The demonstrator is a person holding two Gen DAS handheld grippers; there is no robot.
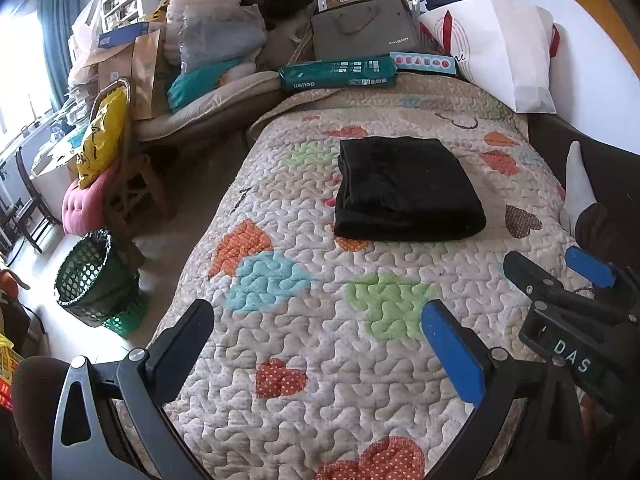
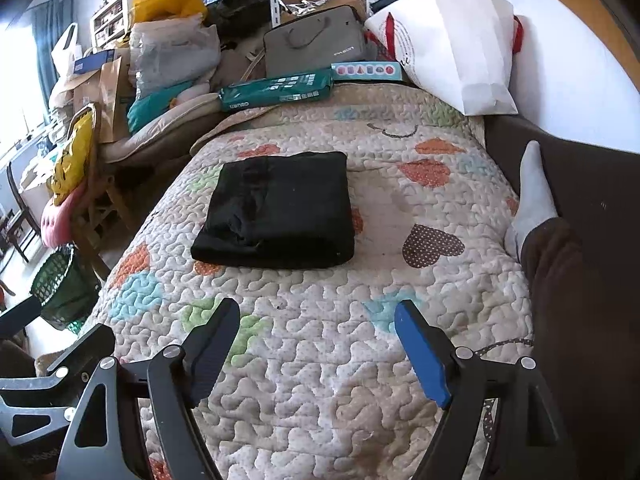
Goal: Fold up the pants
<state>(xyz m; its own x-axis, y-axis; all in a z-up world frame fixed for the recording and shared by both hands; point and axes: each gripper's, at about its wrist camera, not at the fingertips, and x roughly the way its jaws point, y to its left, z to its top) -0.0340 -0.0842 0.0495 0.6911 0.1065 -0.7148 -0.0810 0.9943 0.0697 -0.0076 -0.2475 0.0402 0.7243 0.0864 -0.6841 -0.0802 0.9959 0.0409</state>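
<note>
Black pants (image 1: 408, 190) lie folded into a thick, squarish bundle on a heart-patterned quilt (image 1: 320, 360) covering a bed, set toward its far half and well apart from both grippers. The bundle's slightly longer axis runs from the near end of the bed toward the far end; its rounded, rolled fold faces the camera, with layered edges showing along its left side.

The left gripper (image 1: 324, 344) and right gripper (image 2: 318, 344) hover low over the near end of the quilt, each with jaws spread wide and holding nothing. Bare quilt lies open between the grippers and the pants and on the bundle's right.

At the far end sit a green package (image 1: 338, 74) and a white paper bag (image 1: 504, 48). The bed's left edge drops to the floor, where a green mesh wastebasket (image 1: 94, 280) stands. A person's sock-clad foot (image 2: 534, 192) rests along the right edge.
</note>
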